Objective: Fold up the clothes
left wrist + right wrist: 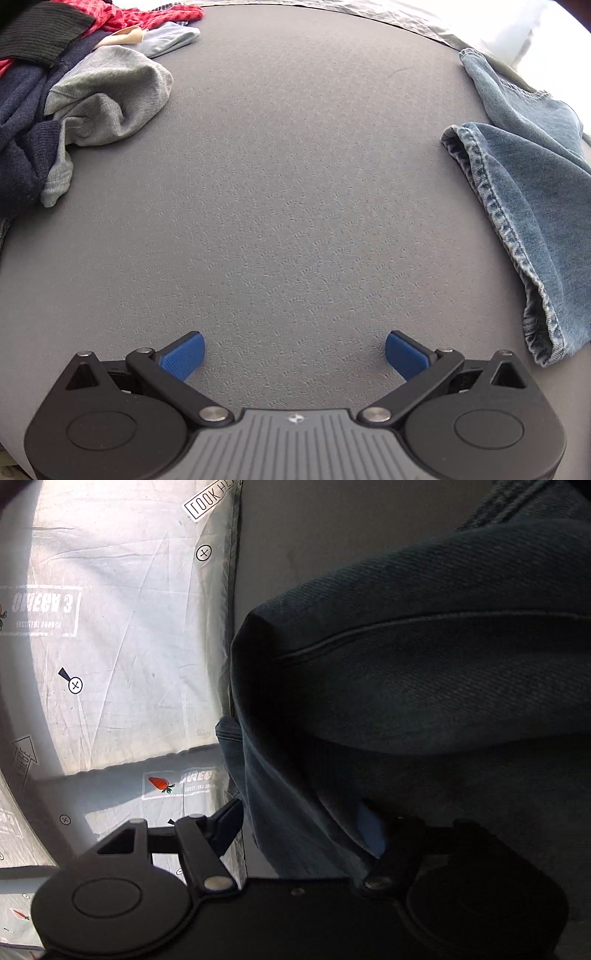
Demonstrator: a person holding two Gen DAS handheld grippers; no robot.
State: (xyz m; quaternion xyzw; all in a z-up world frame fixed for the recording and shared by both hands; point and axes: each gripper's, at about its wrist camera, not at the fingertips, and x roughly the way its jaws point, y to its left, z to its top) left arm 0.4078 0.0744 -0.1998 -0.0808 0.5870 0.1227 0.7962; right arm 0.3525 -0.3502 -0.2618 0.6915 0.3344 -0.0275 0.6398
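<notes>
Blue jeans [524,192] lie bunched at the right edge of the grey table [288,184], hems toward the middle. My left gripper [295,354] hangs open over bare table left of them, pointing steeply down, with nothing between its blue pads [184,354]. In the right wrist view a thick, dark fold of the jeans [406,686] fills the picture and sits between the fingers of my right gripper [303,830]. Both fingers meet the denim, which partly covers the right pad [371,830].
A heap of clothes [44,110] fills the far left corner: a grey top [107,99], dark blue knitwear, a red checked piece. A white printed sheet [122,627] lies beyond the table's edge, brightly lit.
</notes>
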